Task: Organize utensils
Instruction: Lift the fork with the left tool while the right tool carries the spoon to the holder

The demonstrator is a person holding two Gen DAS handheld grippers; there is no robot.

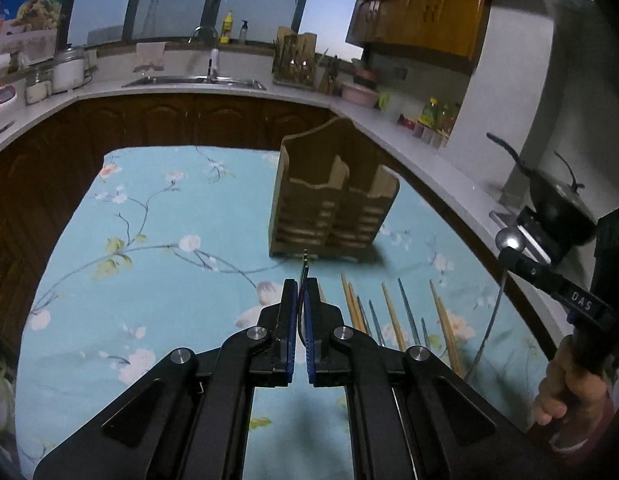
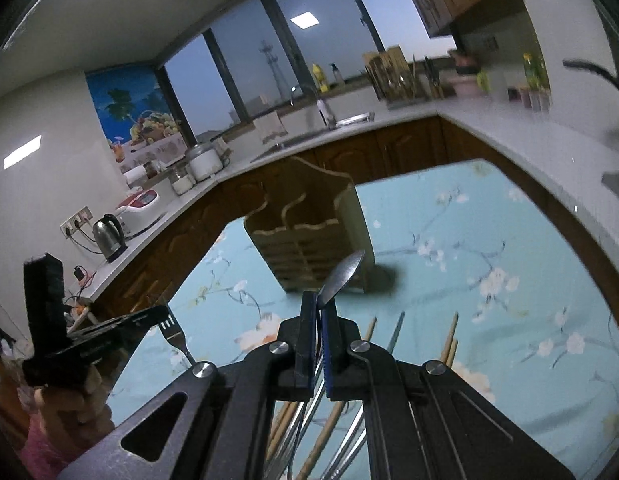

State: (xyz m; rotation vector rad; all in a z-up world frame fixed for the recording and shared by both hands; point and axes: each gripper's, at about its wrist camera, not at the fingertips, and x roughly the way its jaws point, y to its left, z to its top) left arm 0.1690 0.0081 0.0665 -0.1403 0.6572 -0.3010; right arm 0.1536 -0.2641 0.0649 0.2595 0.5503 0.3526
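A wooden utensil holder [image 1: 333,204] with two compartments stands on the blue floral tablecloth [image 1: 157,208]; it also shows in the right wrist view [image 2: 309,232]. My left gripper [image 1: 302,286] is shut on a fork [image 1: 305,264], tines pointing toward the holder; the fork also shows in the right wrist view [image 2: 173,332]. My right gripper [image 2: 319,304] is shut on a spoon [image 2: 343,274], bowl up in front of the holder; the spoon also shows in the left wrist view [image 1: 509,240]. Several chopsticks [image 1: 393,316] and metal utensils [image 1: 407,308] lie on the cloth.
A curved white countertop [image 1: 409,136] rings the table, with a sink [image 1: 193,80], a second utensil rack [image 1: 295,60], a rice cooker [image 1: 69,68], a kettle [image 2: 109,236] and a black wok [image 1: 557,200]. Dark wood cabinets stand below.
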